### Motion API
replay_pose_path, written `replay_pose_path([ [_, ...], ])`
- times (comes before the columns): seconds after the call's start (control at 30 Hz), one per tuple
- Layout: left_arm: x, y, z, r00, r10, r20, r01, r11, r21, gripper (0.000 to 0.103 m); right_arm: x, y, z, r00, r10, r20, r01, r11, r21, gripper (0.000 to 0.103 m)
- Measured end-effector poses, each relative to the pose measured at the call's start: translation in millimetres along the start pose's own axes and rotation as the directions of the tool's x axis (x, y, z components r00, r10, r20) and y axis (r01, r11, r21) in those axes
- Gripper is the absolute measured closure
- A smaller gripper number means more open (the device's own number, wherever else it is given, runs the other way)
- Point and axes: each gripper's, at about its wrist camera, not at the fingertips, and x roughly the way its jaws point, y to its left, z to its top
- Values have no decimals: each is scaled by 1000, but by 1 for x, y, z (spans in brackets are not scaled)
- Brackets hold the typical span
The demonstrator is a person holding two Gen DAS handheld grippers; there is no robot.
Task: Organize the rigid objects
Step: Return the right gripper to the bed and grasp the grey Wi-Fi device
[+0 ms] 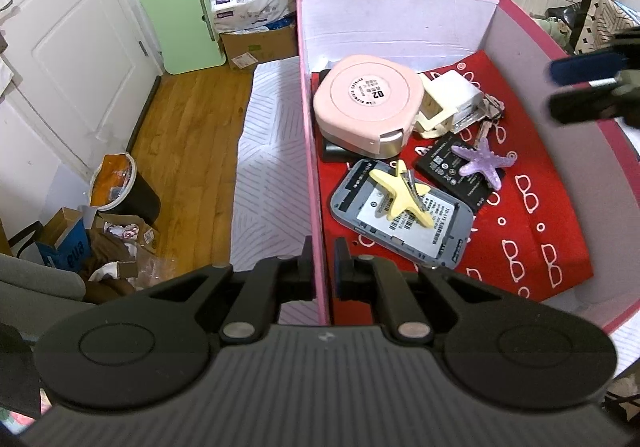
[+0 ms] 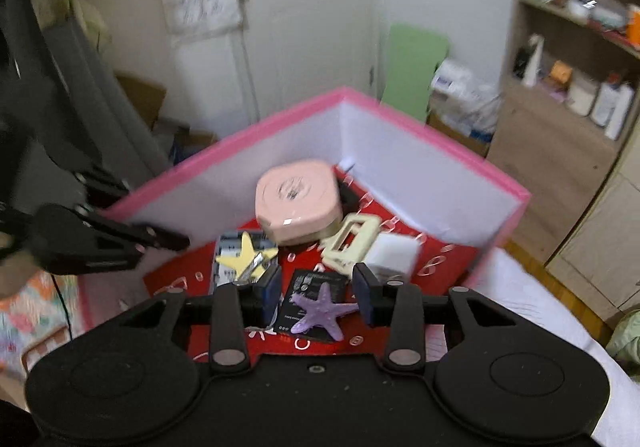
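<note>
A pink box [image 1: 308, 95] [image 2: 460, 151] with a red lining holds a pink rounded case [image 1: 366, 99] [image 2: 298, 201], a cream clip [image 1: 434, 115] [image 2: 352, 237], a white charger [image 1: 460, 87] [image 2: 394, 253], keys [image 1: 486, 115], a grey device [image 1: 400, 215] with a yellow starfish clip [image 1: 402, 193] [image 2: 244, 255] on it, and a black battery [image 1: 452, 171] [image 2: 308, 287] with a purple starfish clip [image 1: 484, 163] [image 2: 320, 311] on it. My left gripper [image 1: 322, 267] is shut on the box's left wall. My right gripper [image 2: 318, 293] [image 1: 580, 87] is open and empty above the purple starfish.
The box rests on a white patterned bed cover [image 1: 272, 167] [image 2: 532, 307]. A wooden floor [image 1: 188, 119], a bin [image 1: 120, 187], cardboard boxes [image 1: 256, 43] and a green board [image 1: 182, 19] lie to the left. Shelves with bottles [image 2: 580, 87] stand behind.
</note>
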Motion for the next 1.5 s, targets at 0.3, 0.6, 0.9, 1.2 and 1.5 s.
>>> replay_pose_path([
  [0.3, 2, -3, 2, 1000, 15, -13, -14, 1000, 13, 97, -91, -42, -52, 990, -56, 129, 26, 975, 218, 59],
  [0.6, 2, -5, 2, 999, 31, -20, -31, 1000, 4, 97, -122, -85, -123, 977, -209, 38, 177, 902, 392, 57],
  [0.9, 3, -7, 3, 998, 60, -27, -60, 998, 1, 97, -111, -111, -173, 961, -275, -17, 248, 838, 486, 55],
  [1.2, 3, -6, 2, 998, 59, -19, -59, 998, -12, 98, -97, -111, -190, 961, -277, -27, 262, 868, 422, 49],
  [1.5, 2, -1, 1, 999, 35, -7, -35, 999, -40, 100, -72, -108, -186, 938, -341, -57, 341, 886, 313, 38],
])
